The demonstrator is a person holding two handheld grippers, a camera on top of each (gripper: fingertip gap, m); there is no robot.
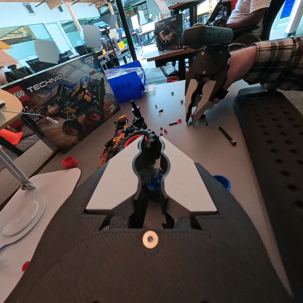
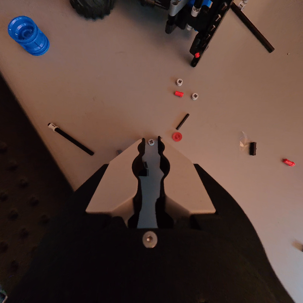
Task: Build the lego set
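Note:
My left gripper is shut on the half-built lego truck, which rests on the grey table. Its fingertips clamp a black tyre with a red hub, and a blue hub shows between the fingers lower down. My right gripper points down at the table with its jaws a little apart. A small grey bush lies between the tips, apparently untouched. The right gripper also shows in the left wrist view, to the right of the truck. The truck's black frame is at the top of the right wrist view.
Loose parts lie around: a red round piece, a short black axle, two grey bushes, a red pin, a long black axle, a blue hub, a red hub. The set's box and a blue bin stand behind. A black perforated mat borders the right. Left tips to right tips: about 20 cm. The short black axle is about 4 cm from my right fingertips and 20 cm from my left. My left wrist view looks at it from another angle.

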